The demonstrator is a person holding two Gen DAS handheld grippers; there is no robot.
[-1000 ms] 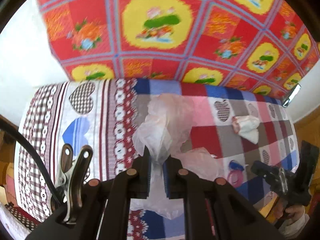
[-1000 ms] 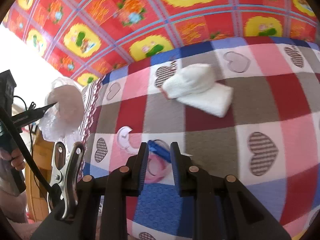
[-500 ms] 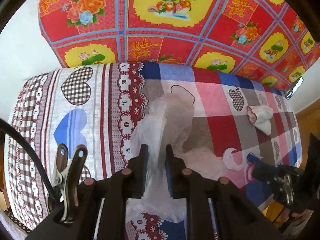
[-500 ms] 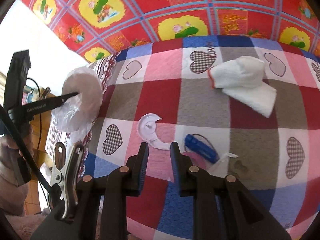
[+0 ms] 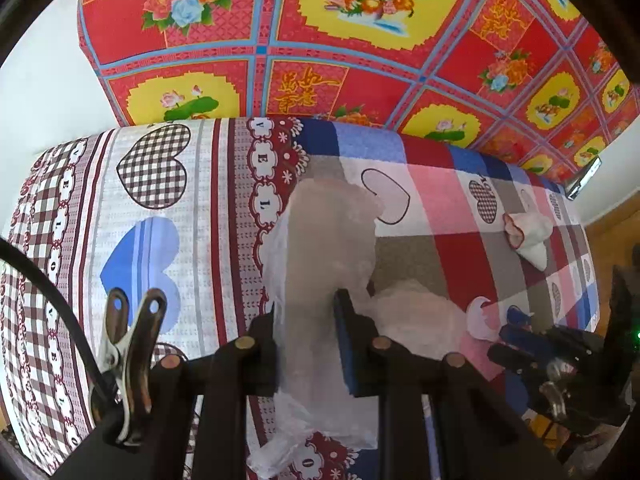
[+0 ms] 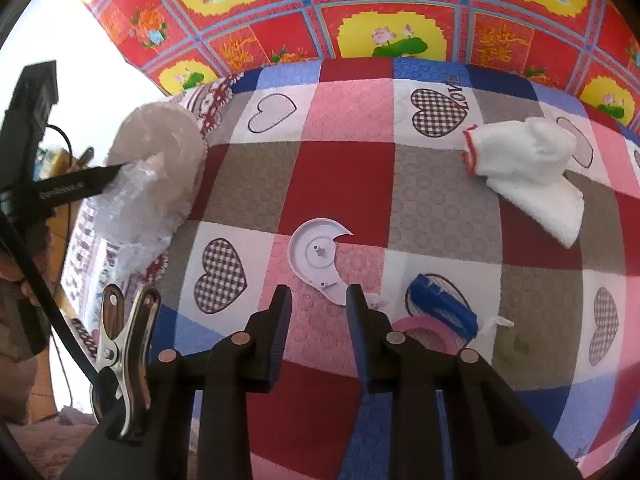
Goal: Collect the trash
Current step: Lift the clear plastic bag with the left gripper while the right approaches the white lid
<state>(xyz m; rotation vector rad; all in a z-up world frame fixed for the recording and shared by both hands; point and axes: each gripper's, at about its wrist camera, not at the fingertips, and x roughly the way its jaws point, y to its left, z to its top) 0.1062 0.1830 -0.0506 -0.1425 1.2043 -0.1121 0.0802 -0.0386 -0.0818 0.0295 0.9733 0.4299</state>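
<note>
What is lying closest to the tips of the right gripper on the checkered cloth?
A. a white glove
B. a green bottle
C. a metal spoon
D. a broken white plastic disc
D: the broken white plastic disc lies just ahead of the right gripper, while the white glove lies far off toward the cloth's far right.

You're working in a home: a heart-patterned patchwork tablecloth (image 6: 420, 184) covers the table, a red-and-yellow floral oilcloth (image 5: 360, 40) hangs behind it, and white walls (image 5: 40, 92) flank both
</note>
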